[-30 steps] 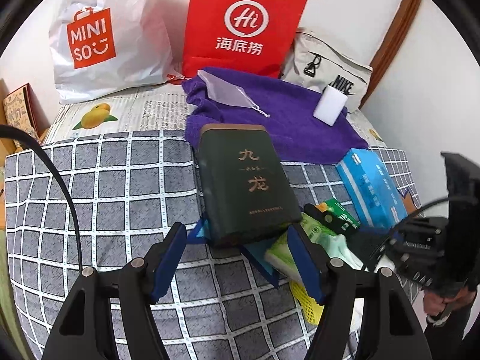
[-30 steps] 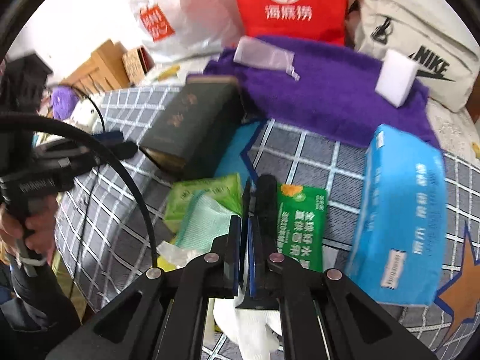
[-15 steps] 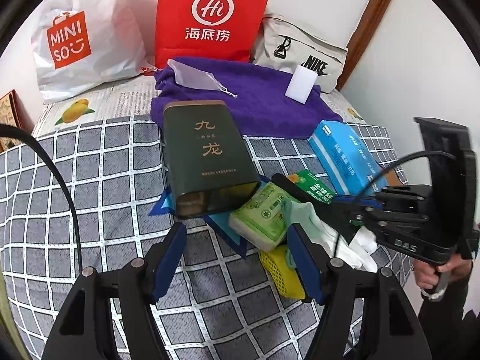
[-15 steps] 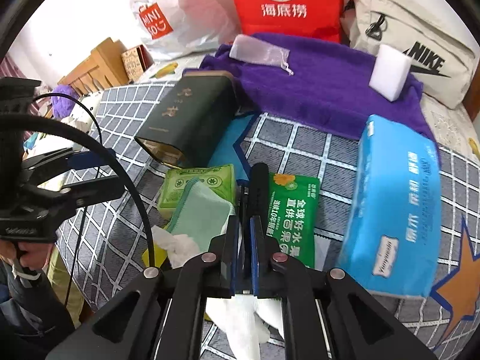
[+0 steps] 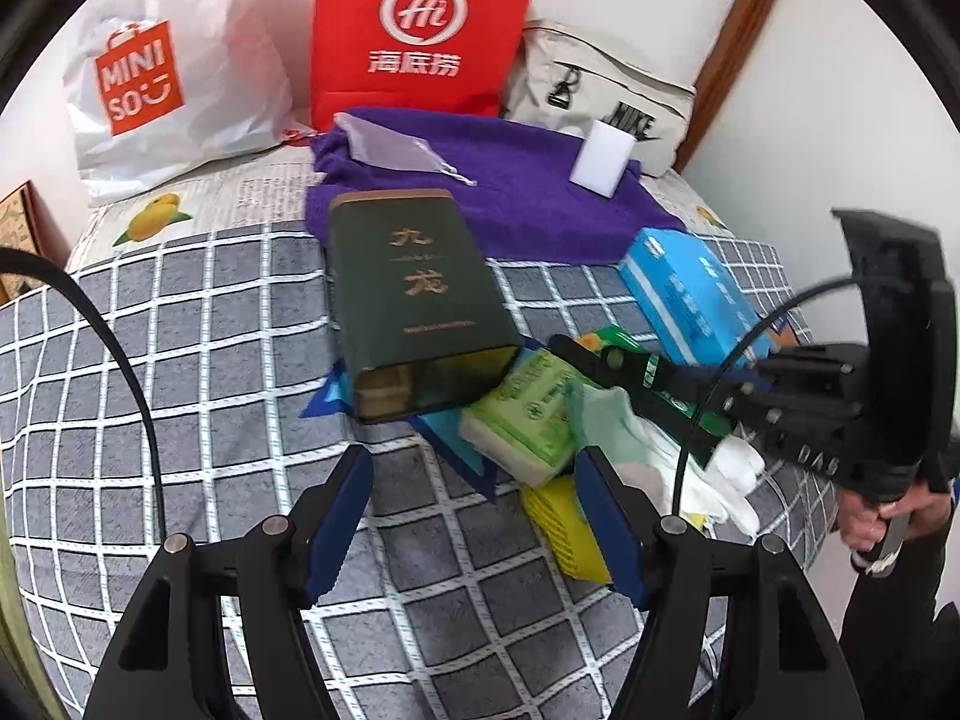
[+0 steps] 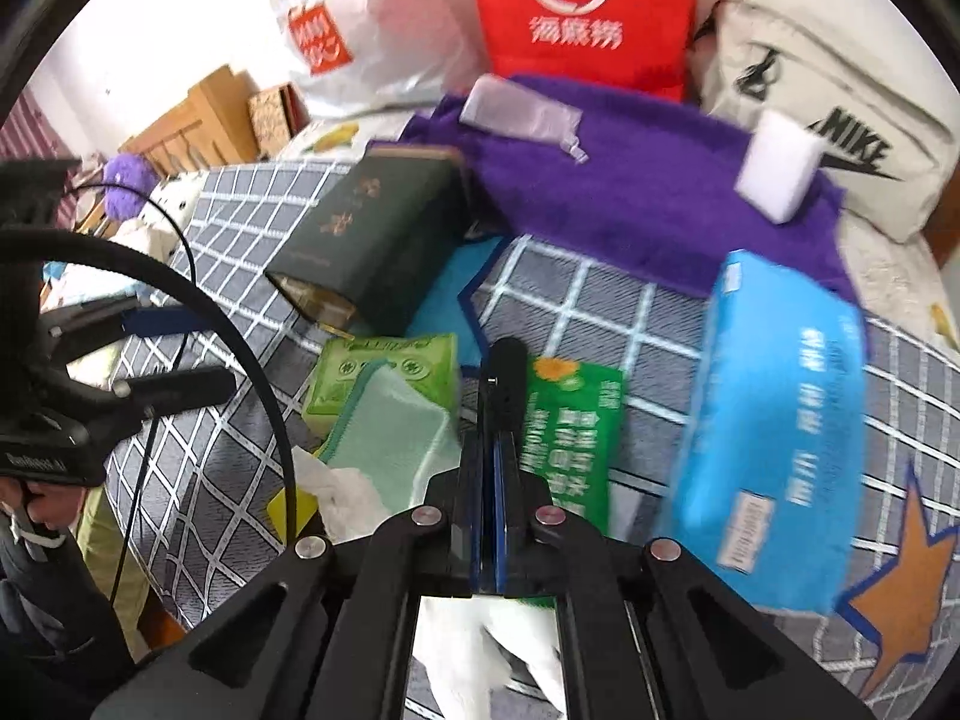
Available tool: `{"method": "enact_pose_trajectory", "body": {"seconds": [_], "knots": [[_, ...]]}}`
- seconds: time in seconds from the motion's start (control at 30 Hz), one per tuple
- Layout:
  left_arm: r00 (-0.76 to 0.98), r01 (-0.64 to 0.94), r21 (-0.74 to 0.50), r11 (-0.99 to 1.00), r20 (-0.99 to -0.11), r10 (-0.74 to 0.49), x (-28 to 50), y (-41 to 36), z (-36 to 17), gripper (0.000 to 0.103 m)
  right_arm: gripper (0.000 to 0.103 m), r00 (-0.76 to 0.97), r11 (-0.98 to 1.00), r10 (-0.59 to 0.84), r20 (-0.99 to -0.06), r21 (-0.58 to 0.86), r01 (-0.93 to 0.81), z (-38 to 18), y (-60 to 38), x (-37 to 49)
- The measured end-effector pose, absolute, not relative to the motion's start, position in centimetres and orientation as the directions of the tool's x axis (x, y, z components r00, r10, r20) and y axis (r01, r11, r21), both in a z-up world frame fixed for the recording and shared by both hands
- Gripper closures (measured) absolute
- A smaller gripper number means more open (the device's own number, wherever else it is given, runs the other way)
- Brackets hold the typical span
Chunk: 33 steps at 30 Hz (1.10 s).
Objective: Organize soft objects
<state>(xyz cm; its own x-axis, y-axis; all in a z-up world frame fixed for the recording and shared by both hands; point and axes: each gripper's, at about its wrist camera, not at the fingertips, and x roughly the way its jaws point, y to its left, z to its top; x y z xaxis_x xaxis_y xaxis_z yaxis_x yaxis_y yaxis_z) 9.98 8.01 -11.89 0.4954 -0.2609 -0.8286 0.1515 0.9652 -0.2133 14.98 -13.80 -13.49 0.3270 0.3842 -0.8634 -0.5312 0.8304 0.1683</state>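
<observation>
While your left gripper [image 5: 474, 516] hangs wide apart over the grey checked bed cover [image 5: 180, 360], it holds nothing, and its blue pads [image 5: 339, 516] stand on both sides of bare fabric just in front of the dark green tin [image 5: 414, 300]. Your right gripper [image 6: 501, 420] has its fingers pressed together; a white cloth [image 6: 480, 642] shows under its body, but you cannot tell from the pictures if the fingers really pinch it. This gripper lies above the soft pile at the near edge of the bed: a pale green cloth [image 6: 390, 426] rests on the light green tissue pack [image 6: 384, 366], and the dark green packet [image 6: 570, 420] is just beside them on the right. A yellow sponge [image 5: 564, 528] is partly under the pile. Farther right lies the blue tissue pack [image 6: 774, 420]. Behind, the purple towel [image 6: 630, 180] carries a white sponge block [image 6: 780, 168] and a clear pouch [image 6: 516, 111].
</observation>
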Motion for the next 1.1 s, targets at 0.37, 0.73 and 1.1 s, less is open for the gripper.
{"method": "enact_pose_trajectory", "body": {"seconds": [0.37, 0.73, 1.1], "knots": [[0.439, 0.281, -0.252, 0.926, -0.824, -0.358, 8.4, 2.2, -12.5, 0.032, 0.1, 0.453, 0.885, 0.384, -0.805, 0.18, -0.429, -10.2, -20.0, 12.2], [0.437, 0.298, -0.083, 0.951, -0.874, -0.213, 8.8, -1.9, -15.6, 0.068, 0.1, 0.469, 0.9, 0.38, -0.797, 0.203, -0.384, -10.9, -23.0, 10.3], [0.446, 0.255, -0.122, 0.959, -0.866, -0.228, 9.2, 1.5, -14.7, 0.068, 0.1, 0.467, 0.888, 0.413, -0.782, 0.231, -0.398, -10.9, -22.7, 10.5]]}}
